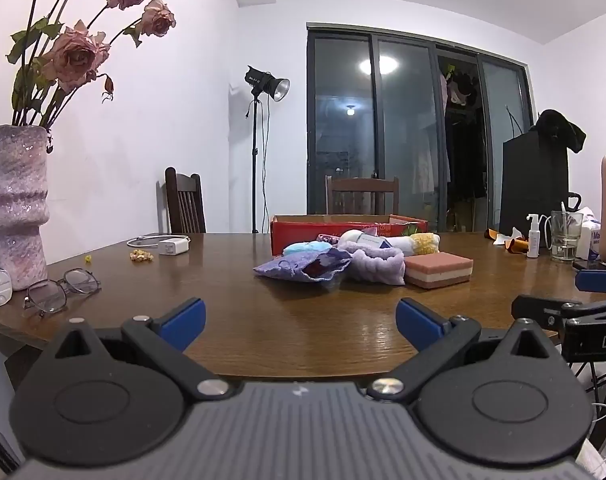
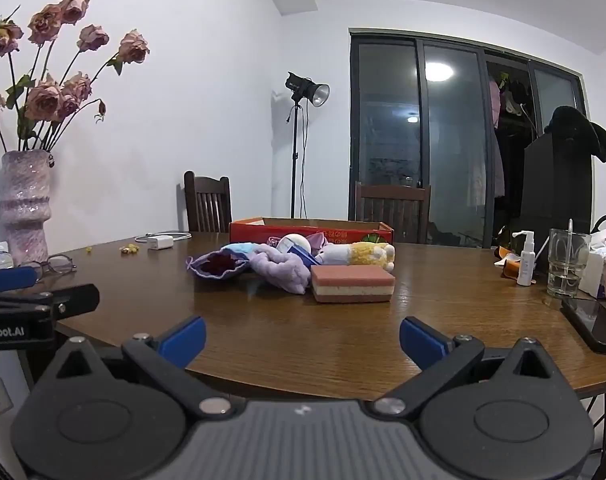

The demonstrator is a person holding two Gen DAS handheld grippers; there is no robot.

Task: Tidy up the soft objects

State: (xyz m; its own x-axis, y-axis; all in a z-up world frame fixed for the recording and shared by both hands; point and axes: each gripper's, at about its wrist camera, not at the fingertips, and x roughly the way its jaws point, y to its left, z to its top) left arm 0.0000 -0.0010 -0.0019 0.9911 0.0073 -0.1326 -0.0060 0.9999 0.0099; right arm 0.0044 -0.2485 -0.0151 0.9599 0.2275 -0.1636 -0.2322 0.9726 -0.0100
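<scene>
Blue-padded, our left gripper point(image 1: 299, 322) and right gripper point(image 2: 301, 340) both gape wide and hold nothing, low over the table point(image 2: 343, 336) edge. Just before the red box point(image 2: 311, 229) lie the pouch point(image 2: 217, 266), lilac towel point(image 2: 281, 270) and layered sponge point(image 2: 353, 283), bunched together.

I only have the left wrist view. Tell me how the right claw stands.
Observer: The right claw is wide open, nothing between its blue fingers, at the near edge of the brown wooden table.
Operator: Now report what lies behind the pink-and-white layered sponge.
Observer: A yellow-and-white knitted plush toy, lying on its side.
Operator: Check the table's right edge.
Observer: A flat black phone lies there, near the clear drinking glass.
</scene>
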